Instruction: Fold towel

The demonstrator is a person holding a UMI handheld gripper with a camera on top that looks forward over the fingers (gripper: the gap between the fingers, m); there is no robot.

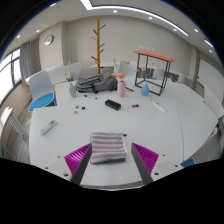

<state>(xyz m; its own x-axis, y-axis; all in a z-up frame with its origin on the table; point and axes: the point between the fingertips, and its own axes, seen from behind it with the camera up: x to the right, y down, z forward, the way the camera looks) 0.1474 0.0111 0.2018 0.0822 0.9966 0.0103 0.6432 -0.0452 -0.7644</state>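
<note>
White bench ahead of me, cluttered at its far side. Dark bag near a pink bottle; small wire rack with orange top beside them. Wooden coat stand behind. Blue chair off one side.

The white tabletop lies bare across its middle and along the side right of the folded striped towel, leaving open room there. The towel itself sits just ahead of the hand-held gripper, between its spread fingers with a gap on each side, blocking the straight path forward. Farther back, clutter crowds the far edge: a grey bag, a pink bottle, a wire rack and a wooden coat stand. A small remote-like object lies to the left, near a blue chair.
</note>
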